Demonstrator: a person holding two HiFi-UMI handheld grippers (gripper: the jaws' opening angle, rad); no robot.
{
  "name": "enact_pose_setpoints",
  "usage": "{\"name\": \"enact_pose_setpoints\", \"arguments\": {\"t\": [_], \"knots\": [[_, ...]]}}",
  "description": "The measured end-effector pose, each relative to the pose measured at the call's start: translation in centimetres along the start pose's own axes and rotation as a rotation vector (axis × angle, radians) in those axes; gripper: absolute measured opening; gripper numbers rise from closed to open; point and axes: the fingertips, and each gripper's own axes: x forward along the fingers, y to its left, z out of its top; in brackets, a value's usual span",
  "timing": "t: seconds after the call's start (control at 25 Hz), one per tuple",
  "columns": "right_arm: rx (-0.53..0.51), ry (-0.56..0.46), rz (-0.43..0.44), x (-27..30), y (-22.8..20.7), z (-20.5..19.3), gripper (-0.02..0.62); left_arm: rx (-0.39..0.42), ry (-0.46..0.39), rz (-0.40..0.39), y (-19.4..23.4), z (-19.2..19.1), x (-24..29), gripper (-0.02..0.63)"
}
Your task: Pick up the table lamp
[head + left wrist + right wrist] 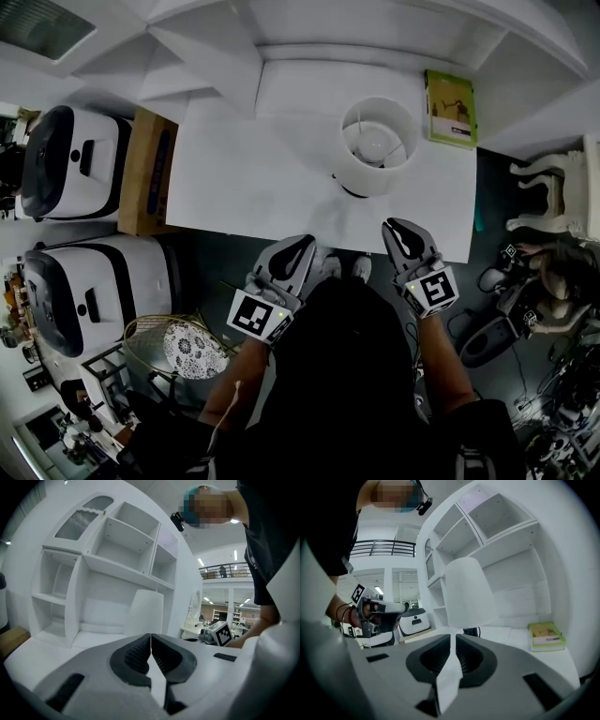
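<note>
The table lamp has a white drum shade and a dark base, and it stands at the right of the white desk. My left gripper hovers over the desk's front edge, left of the lamp, with its jaws together and nothing in them. My right gripper is just in front of the lamp, also shut and empty. In the left gripper view the lamp shade stands beyond the left gripper. In the right gripper view the lamp shade rises close ahead of the right gripper.
A green book lies at the desk's back right, also seen as the book. White shelves stand behind the desk. Two white machines and a cardboard box are on the left. A wire basket sits on the floor, a white chair at right.
</note>
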Motion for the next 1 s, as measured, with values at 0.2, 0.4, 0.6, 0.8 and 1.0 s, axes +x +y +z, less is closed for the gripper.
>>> {"name": "enact_pose_setpoints", "arguments": {"t": [0.2, 0.4, 0.6, 0.8, 1.0], "knots": [[-0.002, 0.021, -0.023, 1.6, -1.2, -1.9, 0.049, 0.026, -0.005, -0.035, 0.2, -0.8, 1.3, 0.018], [0.003, 0.029, -0.016, 2.4, -2.1, -4.1, 0.049, 0.050, 0.015, -0.056, -0.1, -2.3, 3.1, 0.018], [-0.011, 0.045, 0.003, 3.9, -3.0, -5.9, 0.050, 0.024, 0.002, -0.051, 1.0, -4.3, 3.8, 0.018], [-0.041, 0.069, -0.012, 4.6, -4.1, -7.0, 0.050, -0.020, -0.007, -0.035, 1.8, -6.0, 4.2, 0.018], [-0.049, 0.057, -0.010, 5.8, -5.3, -7.3, 0.051, -0.030, 0.005, -0.023, 2.2, -7.2, 4.8, 0.020]]}}
